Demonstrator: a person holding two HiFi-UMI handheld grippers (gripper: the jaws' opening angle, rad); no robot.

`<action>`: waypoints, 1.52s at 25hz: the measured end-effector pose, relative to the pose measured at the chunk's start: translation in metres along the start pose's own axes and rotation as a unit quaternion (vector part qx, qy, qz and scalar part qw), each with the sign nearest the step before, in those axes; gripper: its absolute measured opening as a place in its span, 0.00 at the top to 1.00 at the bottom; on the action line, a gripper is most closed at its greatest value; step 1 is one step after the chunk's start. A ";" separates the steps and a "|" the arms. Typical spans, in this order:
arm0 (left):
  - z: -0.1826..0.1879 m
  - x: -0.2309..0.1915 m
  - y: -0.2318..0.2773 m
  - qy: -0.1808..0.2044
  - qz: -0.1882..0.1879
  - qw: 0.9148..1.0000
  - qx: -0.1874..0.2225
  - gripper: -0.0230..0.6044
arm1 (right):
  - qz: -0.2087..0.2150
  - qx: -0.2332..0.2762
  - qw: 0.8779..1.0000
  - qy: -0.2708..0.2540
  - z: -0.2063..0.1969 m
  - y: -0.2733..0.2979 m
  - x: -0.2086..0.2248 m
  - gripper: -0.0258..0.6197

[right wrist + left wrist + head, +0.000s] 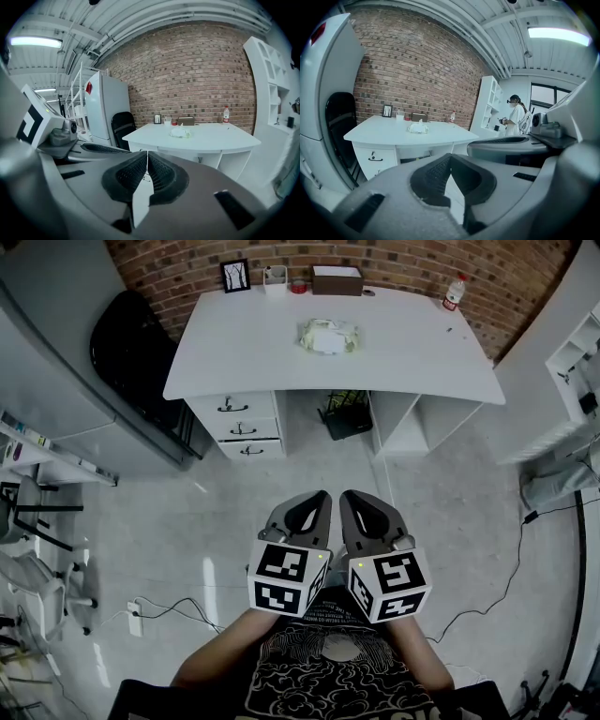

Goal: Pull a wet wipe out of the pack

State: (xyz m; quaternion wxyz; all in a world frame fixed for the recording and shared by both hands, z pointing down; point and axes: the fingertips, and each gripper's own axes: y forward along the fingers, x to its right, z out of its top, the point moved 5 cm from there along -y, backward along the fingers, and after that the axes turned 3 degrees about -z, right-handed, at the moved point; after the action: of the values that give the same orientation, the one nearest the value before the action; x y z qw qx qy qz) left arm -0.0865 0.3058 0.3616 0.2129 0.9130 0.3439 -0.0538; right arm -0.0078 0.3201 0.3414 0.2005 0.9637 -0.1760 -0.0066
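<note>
The wet wipe pack (328, 336) lies on the middle of the white desk (234, 352), a white wipe sticking up from its top. It also shows far ahead as the pack (417, 127) in the left gripper view and as the pack (180, 133) in the right gripper view. My left gripper (317, 502) and right gripper (354, 502) hang side by side close to my body, over the floor and well short of the desk. Both are shut with nothing between the pads, as the left gripper (451, 156) and right gripper (147, 152) show in their own views.
Along the desk's back edge stand a picture frame (235, 276), a cup (275, 277), a brown box (337, 279) and a bottle (454, 292). A black chair (141, 348) sits left of the desk, a drawer unit (239, 423) below. Cables (506, 587) cross the floor. A person (515, 117) stands by white shelves.
</note>
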 end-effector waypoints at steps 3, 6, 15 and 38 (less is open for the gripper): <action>0.000 -0.004 0.004 -0.003 0.002 1.000 0.000 0.94 | -0.001 -0.003 1.000 -0.001 -0.001 0.005 0.002 0.93; 0.001 -0.006 0.013 -0.003 0.001 1.000 -0.002 0.94 | 0.003 -0.004 1.000 0.000 0.000 0.012 0.007 0.93; 0.019 -0.024 0.053 0.001 0.011 1.000 -0.007 0.94 | 0.007 -0.004 1.000 -0.002 0.014 0.049 0.036 0.93; 0.091 -0.075 0.201 0.006 0.045 0.999 -0.022 0.94 | 0.047 -0.014 0.999 -0.007 0.074 0.174 0.146 0.93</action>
State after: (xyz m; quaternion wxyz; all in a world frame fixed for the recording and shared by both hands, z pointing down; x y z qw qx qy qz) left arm -0.0077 0.0865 0.3680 0.2331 0.9229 0.3050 -0.0309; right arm 0.0648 0.0923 0.3498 0.2126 0.9514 -0.2226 -0.0061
